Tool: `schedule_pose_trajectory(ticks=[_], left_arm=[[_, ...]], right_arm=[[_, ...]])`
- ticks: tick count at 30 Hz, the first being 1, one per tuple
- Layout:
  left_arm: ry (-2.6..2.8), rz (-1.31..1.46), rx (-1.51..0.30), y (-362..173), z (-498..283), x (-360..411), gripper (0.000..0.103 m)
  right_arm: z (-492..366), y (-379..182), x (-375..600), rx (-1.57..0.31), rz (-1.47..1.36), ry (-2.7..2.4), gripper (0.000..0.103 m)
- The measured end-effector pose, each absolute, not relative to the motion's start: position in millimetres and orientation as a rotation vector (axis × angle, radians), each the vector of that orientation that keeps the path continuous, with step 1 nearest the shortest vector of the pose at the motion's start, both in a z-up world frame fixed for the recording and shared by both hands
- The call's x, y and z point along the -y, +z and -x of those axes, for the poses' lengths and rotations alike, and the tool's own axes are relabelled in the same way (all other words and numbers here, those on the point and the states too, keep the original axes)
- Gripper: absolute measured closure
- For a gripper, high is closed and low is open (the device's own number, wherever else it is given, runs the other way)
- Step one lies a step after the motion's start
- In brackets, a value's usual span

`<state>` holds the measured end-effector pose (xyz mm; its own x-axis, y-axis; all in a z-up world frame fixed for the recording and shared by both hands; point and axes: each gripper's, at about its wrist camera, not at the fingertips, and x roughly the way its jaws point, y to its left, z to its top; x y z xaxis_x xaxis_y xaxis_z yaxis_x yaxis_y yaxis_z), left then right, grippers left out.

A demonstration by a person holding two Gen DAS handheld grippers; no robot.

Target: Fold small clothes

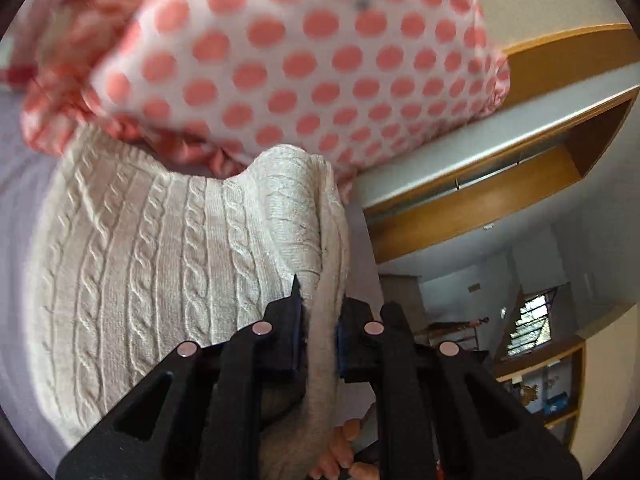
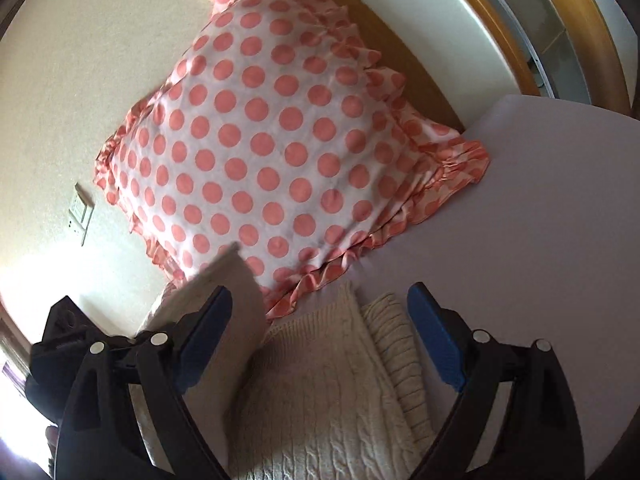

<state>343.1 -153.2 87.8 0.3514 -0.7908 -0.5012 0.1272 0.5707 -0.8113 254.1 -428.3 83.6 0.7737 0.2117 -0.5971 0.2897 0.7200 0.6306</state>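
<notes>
A cream cable-knit sweater (image 1: 160,248) lies on the pale lilac bed sheet (image 1: 20,208). My left gripper (image 1: 320,320) is shut on a raised fold of the sweater's edge, which runs up between its fingers. In the right wrist view the sweater (image 2: 320,392) lies below my right gripper (image 2: 320,312), which is open and empty above it. A lifted part of the sweater (image 2: 224,292) stands up by the right gripper's left finger, and the left gripper's black body (image 2: 60,344) shows at the far left.
A white pillow with pink dots and a ruffled edge (image 2: 272,148) lies just beyond the sweater, against the wall. A wooden bed frame (image 1: 560,64) and shelves (image 1: 540,380) are to the right. Bare sheet (image 2: 540,208) lies to the right of the sweater.
</notes>
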Motion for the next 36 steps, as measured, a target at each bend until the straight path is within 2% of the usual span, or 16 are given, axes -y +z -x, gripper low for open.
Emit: schedule_pose_trajectory(ticks=[3,5,7,9,10,12,13,17,21,24,26,28,29,30,33,36], left_arm=[[-0.675,0.768,-1.186,37.9,-353.9,208.2,0.089],[-0.695,0.789,-1.195,26.1,-354.3,220.5,0.087],[-0.783,0.838,-1.144,36.3,-352.4,212.6,0.071],[-0.877,0.895,-1.08,57.5,-349.0,197.1,0.068],[-0.894,0.884,-1.027,73.3,-344.0,185.8,0.059],[-0.859,0.763,-0.931,103.2,-328.4,158.5,0.047],[-0.816,0.679,-0.909,112.3,-319.1,146.6,0.046],[-0.707,0.398,-0.879,113.4,-287.1,113.8,0.044],[-0.755,0.336,-0.91,86.9,-273.9,109.6,0.044],[-0.78,0.269,-0.888,71.0,-254.0,109.3,0.042],[-0.769,0.191,-0.866,63.7,-249.6,116.6,0.039],[-0.75,0.1,-0.905,50.7,-247.1,128.3,0.039],[-0.745,0.061,-0.943,41.6,-246.5,133.9,0.04],[-0.737,0.029,-0.964,33.7,-244.6,137.8,0.042],[-0.728,-0.066,-0.932,31.9,-232.2,142.5,0.043],[-0.76,0.002,-0.944,41.8,-232.6,128.1,0.043]], right_arm=[[-253.2,79.0,449.1,-0.709,-0.799,-0.089,0.011],[-252.8,72.6,459.3,-0.721,-0.841,-0.088,0.011],[-253.7,67.8,464.5,-0.734,-0.885,-0.058,0.012],[-255.1,71.2,463.5,-0.733,-0.875,-0.028,0.013],[-254.2,76.2,462.1,-0.725,-0.857,-0.017,0.013],[-250.5,89.7,456.6,-0.708,-0.828,0.052,0.014],[-249.4,97.1,451.6,-0.708,-0.814,0.108,0.014],[-258.2,107.8,419.7,-0.811,-0.8,0.371,0.014],[-259.3,104.0,383.1,-0.958,-0.743,0.498,0.014],[-248.7,111.5,368.1,-0.949,-0.712,0.568,0.014],[-251.5,107.0,359.3,-0.993,-0.677,0.561,0.013],[-261.9,88.0,355.5,-1.117,-0.575,0.397,0.013],[-268.1,74.2,357.9,-1.179,-0.508,0.278,0.014],[-273.1,59.1,363.9,-1.217,-0.468,0.194,0.027],[-273.4,50.0,379.0,-1.2,-0.542,0.175,0.028],[-264.1,70.2,381.1,-1.142,-0.559,0.176,0.026]])
